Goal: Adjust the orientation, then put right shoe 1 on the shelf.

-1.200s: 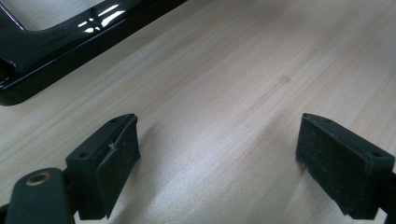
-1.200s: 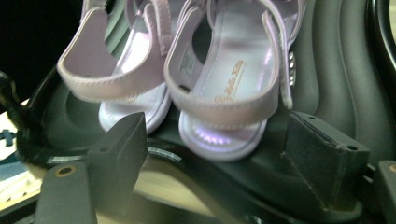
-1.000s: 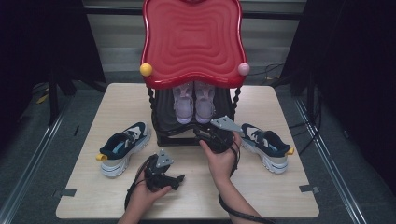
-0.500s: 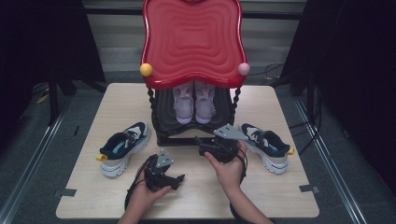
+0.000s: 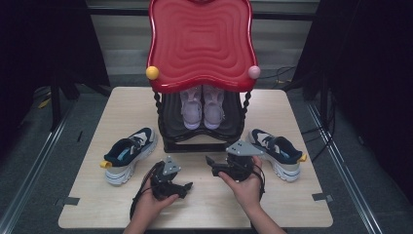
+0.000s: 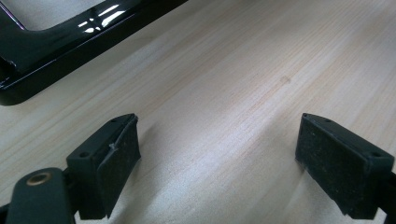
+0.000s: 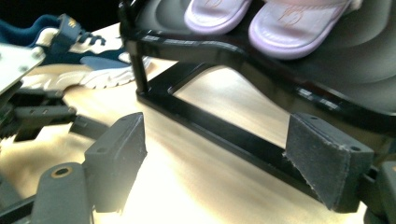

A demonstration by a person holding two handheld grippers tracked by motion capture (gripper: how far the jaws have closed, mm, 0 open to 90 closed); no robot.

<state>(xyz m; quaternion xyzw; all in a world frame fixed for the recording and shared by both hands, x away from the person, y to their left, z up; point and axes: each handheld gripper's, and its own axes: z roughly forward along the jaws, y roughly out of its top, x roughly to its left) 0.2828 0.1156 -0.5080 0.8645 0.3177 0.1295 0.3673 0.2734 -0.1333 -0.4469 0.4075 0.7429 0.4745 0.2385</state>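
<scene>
A rack with a red wavy top [image 5: 199, 44] stands at the back middle of the table. A pair of lilac shoes [image 5: 202, 105] sits on its black lower shelf [image 7: 336, 79]. One navy and white sneaker [image 5: 129, 153] lies left of the rack, and its mate [image 5: 277, 151] lies on the right. My left gripper [image 5: 187, 185] rests low on the table in front of the rack, open, with bare wood between its jaws [image 6: 219, 135]. My right gripper [image 5: 209, 161] is held just right of it and points left. It is open and empty [image 7: 215, 140], facing the rack's black base bar [image 7: 210, 126].
The wooden table [image 5: 292, 195] has bare room along its front edge and at both near corners. Tape marks [image 5: 321, 197] sit near the front corners. Dark curtains and metal floor rails surround the table. The left gripper's body [image 7: 28, 112] lies close by in the right gripper view.
My right gripper has drawn back from the rack's front toward the near edge and now points left. The left gripper has stayed in place.
</scene>
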